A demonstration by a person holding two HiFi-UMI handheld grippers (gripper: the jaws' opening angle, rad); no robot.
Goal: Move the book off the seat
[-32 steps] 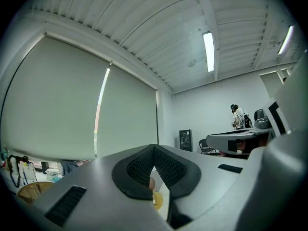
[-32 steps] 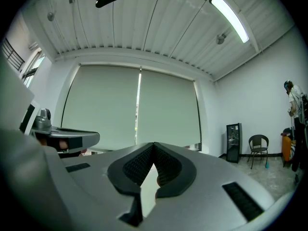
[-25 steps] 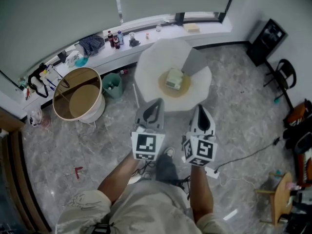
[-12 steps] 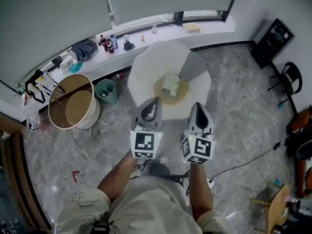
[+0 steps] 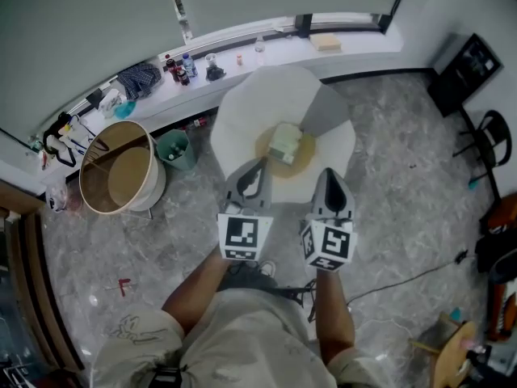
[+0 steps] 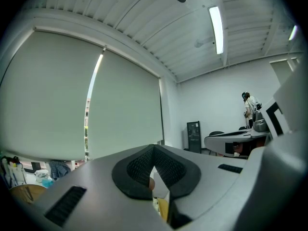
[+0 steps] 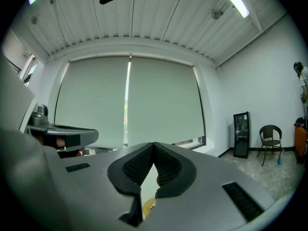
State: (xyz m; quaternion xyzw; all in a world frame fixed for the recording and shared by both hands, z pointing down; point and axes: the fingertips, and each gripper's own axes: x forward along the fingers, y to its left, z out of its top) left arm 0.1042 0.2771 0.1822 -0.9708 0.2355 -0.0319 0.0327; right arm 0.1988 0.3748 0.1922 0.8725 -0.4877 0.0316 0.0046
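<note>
At the far left of the head view a large round beige tub (image 5: 121,168) is seen standing on the grey marbled floor (image 5: 404,192). A small green bin (image 5: 179,147) is set just beside it on its right. Behind both, a long white window ledge (image 5: 242,43) is lined with small bottles (image 5: 178,65) and a crumpled blue-grey cloth (image 5: 139,79).

The left claw (image 5: 255,170) is held level, and its tips are seen against the near edge of the seat. In the left gripper view its dark ribbed pads (image 6: 139,165) are brought together at the tips. Nothing is gripped between them, and only a sliver of yellow is seen through the gap below.

The pale, thick rectangular book (image 5: 284,141) is found on a round yellowish cushion (image 5: 305,156) in the middle of the white rounded seat (image 5: 250,103). It lies ahead of both claws and is touched by neither.

The right claw (image 5: 329,175) is held level beside the left one, near the seat's front edge. Its ribbed pads (image 7: 168,165) are likewise closed tip to tip in the right gripper view, with nothing held.

At the far right a black cabinet (image 5: 468,65) is placed against the white wall, and a black chair (image 5: 494,128) is seen near it.
</note>
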